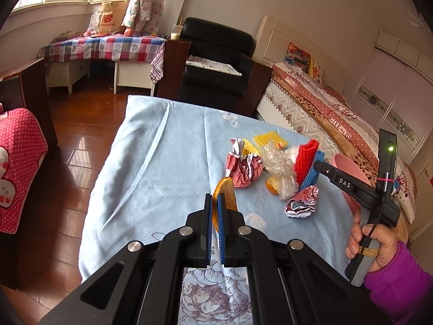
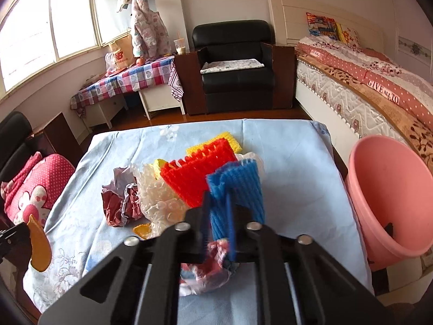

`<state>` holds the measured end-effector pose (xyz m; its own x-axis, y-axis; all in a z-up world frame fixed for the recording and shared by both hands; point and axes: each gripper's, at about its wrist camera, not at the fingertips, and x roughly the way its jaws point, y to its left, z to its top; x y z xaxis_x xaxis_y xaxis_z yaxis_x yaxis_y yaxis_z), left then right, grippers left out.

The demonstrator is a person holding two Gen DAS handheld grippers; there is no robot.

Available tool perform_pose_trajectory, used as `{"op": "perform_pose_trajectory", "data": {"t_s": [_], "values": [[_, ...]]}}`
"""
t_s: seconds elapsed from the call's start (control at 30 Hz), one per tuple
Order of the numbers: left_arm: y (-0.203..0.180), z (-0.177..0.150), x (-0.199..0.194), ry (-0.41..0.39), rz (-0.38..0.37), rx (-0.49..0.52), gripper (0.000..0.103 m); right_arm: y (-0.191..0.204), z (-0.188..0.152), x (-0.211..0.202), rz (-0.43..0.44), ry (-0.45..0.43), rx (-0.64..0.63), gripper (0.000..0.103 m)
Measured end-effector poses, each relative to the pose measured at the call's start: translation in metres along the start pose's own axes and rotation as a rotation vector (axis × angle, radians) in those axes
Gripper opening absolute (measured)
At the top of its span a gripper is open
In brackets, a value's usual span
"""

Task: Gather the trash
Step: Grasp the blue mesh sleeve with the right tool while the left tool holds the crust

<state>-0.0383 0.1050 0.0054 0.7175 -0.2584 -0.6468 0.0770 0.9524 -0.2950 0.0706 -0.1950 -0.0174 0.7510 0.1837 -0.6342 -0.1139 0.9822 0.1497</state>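
My left gripper is shut on an orange peel and holds it above the blue cloth-covered table. My right gripper is shut on a blue foam net; it also shows in the left wrist view. A trash pile lies on the table: a red foam net, a yellow foam net, clear plastic wrap, crumpled red-and-white paper, another crumpled wrapper under the right gripper, and a second orange peel. A pink bucket stands at the table's right.
A bed runs along the right behind the bucket. A black armchair stands beyond the table's far edge. A chair with a red polka-dot cushion is at the left. Wooden floor lies left of the table.
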Motion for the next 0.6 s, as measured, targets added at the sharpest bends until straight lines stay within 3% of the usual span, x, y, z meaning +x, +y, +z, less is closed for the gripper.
{"op": "perform_pose_trajectory", "data": {"t_s": [0.6], "values": [[-0.034, 0.001, -0.051, -0.12, -0.016, 0.018, 0.003, -0.014, -0.004, -0.111, 0.112, -0.181, 0.045, 0.007]]}}
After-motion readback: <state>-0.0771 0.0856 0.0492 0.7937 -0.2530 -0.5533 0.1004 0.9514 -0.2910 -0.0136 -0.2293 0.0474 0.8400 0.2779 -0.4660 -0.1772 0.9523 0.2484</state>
